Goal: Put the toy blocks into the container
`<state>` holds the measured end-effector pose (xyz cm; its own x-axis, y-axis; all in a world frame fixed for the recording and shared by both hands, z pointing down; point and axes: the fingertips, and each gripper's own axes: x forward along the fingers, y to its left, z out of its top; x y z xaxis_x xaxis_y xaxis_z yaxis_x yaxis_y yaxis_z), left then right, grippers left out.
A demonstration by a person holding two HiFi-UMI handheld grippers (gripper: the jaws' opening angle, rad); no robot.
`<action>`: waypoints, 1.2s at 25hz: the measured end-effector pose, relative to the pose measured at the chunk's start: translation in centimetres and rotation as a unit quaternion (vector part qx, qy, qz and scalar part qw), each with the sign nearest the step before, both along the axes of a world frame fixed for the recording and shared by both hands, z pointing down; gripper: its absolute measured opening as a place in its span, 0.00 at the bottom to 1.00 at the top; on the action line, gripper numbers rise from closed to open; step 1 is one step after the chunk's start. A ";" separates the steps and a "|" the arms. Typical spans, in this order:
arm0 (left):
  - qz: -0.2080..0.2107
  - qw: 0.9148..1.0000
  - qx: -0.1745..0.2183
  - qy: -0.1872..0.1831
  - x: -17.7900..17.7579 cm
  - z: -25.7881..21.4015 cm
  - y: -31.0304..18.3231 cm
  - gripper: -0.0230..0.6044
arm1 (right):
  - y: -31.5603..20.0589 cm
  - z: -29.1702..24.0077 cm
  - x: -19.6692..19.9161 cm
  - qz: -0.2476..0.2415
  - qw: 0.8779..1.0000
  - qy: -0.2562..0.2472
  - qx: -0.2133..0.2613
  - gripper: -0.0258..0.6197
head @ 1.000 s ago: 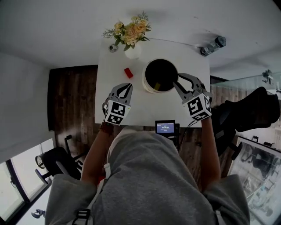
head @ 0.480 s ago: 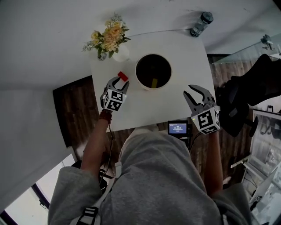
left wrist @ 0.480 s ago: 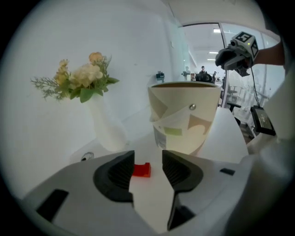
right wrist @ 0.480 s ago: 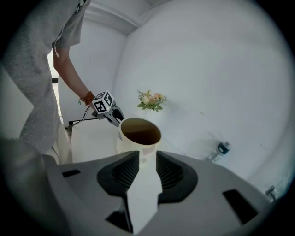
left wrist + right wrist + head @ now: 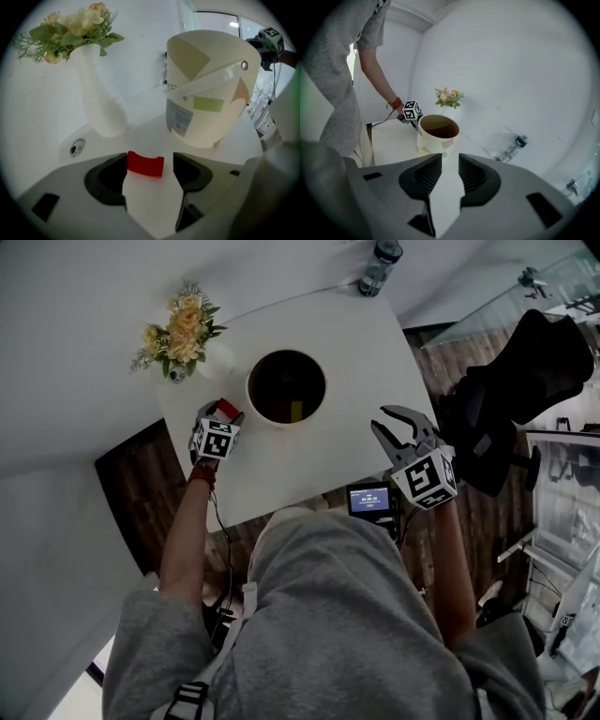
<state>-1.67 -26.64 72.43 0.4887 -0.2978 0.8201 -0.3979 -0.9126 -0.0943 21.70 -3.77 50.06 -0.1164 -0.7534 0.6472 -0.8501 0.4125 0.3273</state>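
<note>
A red block (image 5: 227, 409) lies on the white table (image 5: 309, 456), left of the cream bucket (image 5: 286, 387). My left gripper (image 5: 218, 421) is down at it. Its jaws have just been opening and stand wide. In the left gripper view the red block (image 5: 146, 164) sits between the tips of the left gripper (image 5: 150, 158), and the pads do not press on it. The bucket (image 5: 211, 89) stands just behind. A yellow block (image 5: 296, 411) lies inside the bucket. My right gripper (image 5: 398, 432) hangs open and empty over the table's near right; its jaws have narrowed slightly. The right gripper (image 5: 450, 161) faces the bucket (image 5: 437, 133).
A white vase of flowers (image 5: 183, 329) stands at the table's far left, close behind the red block, with a small round cap (image 5: 77, 147) beside it. A water bottle (image 5: 378, 266) stands at the far edge. A small screen device (image 5: 370, 500) sits at the near edge. A black chair (image 5: 506, 399) is at the right.
The left gripper went forward and down to the red block and its jaws opened from shut. The right gripper drew back from the bucket toward the near right edge.
</note>
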 end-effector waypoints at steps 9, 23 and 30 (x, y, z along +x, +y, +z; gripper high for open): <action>0.002 1.000 0.003 -0.030 -0.3 0.7 -0.9 0.53 | -0.4 0.4 -1.0 -0.013 1.000 0.001 -0.003 0.21; -0.022 0.999 0.042 -0.005 -1.2 -2.3 -1.0 0.49 | -0.6 1.2 -1.5 -0.026 1.000 -0.004 -0.010 0.21; -0.040 0.990 0.110 0.079 -1.6 -11.7 -0.5 0.49 | -2.4 0.8 -0.7 -0.040 0.999 0.000 -0.001 0.21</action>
